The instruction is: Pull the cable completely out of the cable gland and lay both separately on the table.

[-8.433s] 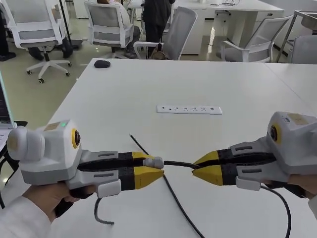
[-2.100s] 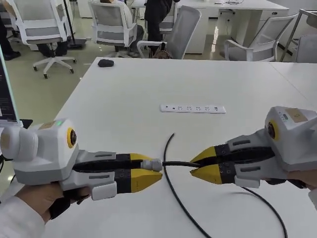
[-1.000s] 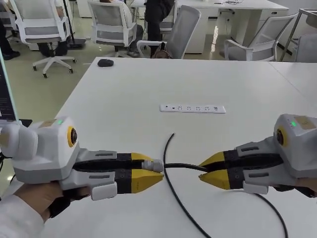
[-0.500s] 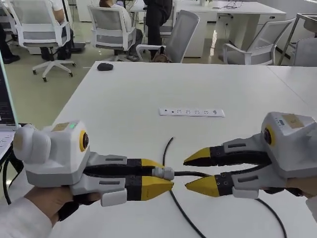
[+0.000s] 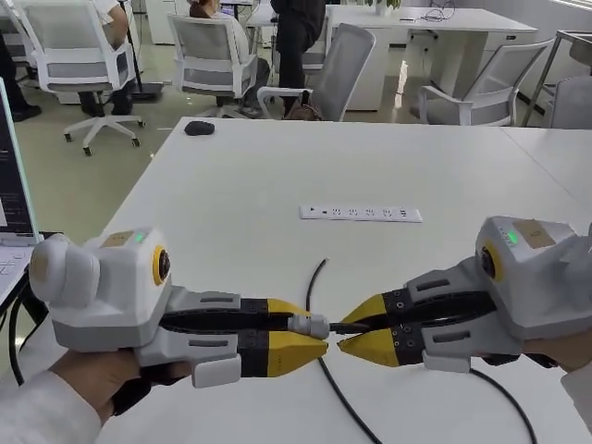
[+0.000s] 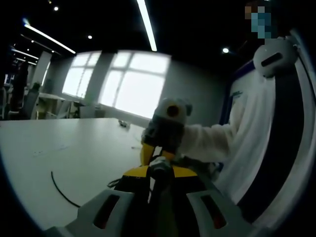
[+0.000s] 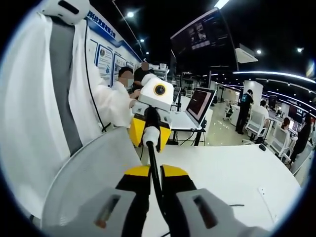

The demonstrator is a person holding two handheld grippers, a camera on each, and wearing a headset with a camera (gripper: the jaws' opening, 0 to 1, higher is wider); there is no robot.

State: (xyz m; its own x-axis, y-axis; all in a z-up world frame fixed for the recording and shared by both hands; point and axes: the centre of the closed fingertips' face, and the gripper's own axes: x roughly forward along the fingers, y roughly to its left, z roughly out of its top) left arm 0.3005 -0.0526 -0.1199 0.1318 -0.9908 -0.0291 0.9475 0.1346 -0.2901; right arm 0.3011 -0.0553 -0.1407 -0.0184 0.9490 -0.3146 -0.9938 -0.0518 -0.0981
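My left gripper is shut on the grey cable gland and holds it just above the white table. A black cable comes out of the gland's right end. My right gripper is shut on it, tips almost touching the left gripper's. One stretch of cable curves away to a free end; more cable trails toward me on the table. In the left gripper view the gland sits between the jaws with the right gripper facing it. In the right gripper view the cable runs up to the gland.
A white power strip lies across the middle of the table and a dark mouse sits near its far left corner. A laptop screen stands at the left edge. Office chairs and people are beyond the table.
Half a second ago my right gripper was open around the cable; it has now shut on it, closer to the gland than a second ago. The left gripper still holds the gland.
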